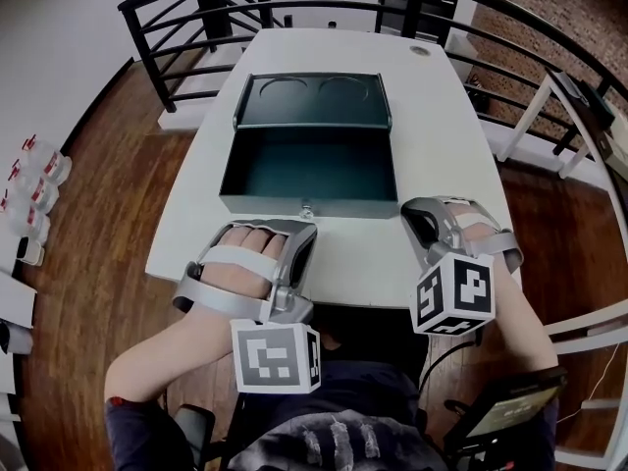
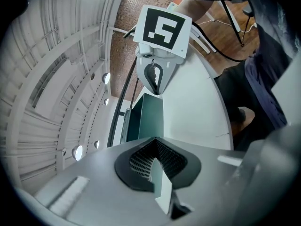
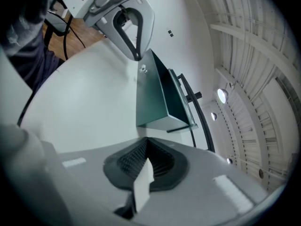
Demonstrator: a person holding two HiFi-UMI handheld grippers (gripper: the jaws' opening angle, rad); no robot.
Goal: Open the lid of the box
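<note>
A dark green metal box (image 1: 309, 170) stands on the white table (image 1: 412, 116) with its inside bare. Its lid (image 1: 314, 101) is swung fully back and shows two round recesses. A small latch (image 1: 307, 210) hangs on the front wall. My left gripper (image 1: 306, 232) lies in front of the box's left half, jaws shut and empty, pointing right. My right gripper (image 1: 412, 214) rests off the box's front right corner, shut and empty, pointing left. In the left gripper view the box (image 2: 146, 117) and the right gripper (image 2: 155, 79) lie ahead. The right gripper view shows the box (image 3: 153, 98) and the left gripper (image 3: 129, 32).
A black railing (image 1: 196, 27) curves round the table's far side and both ends. Wooden floor (image 1: 108, 214) lies on both sides. Bottles (image 1: 34, 180) stand at the far left. A small screen (image 1: 505, 405) sits by my right elbow. A round grommet (image 1: 420, 51) marks the table's far end.
</note>
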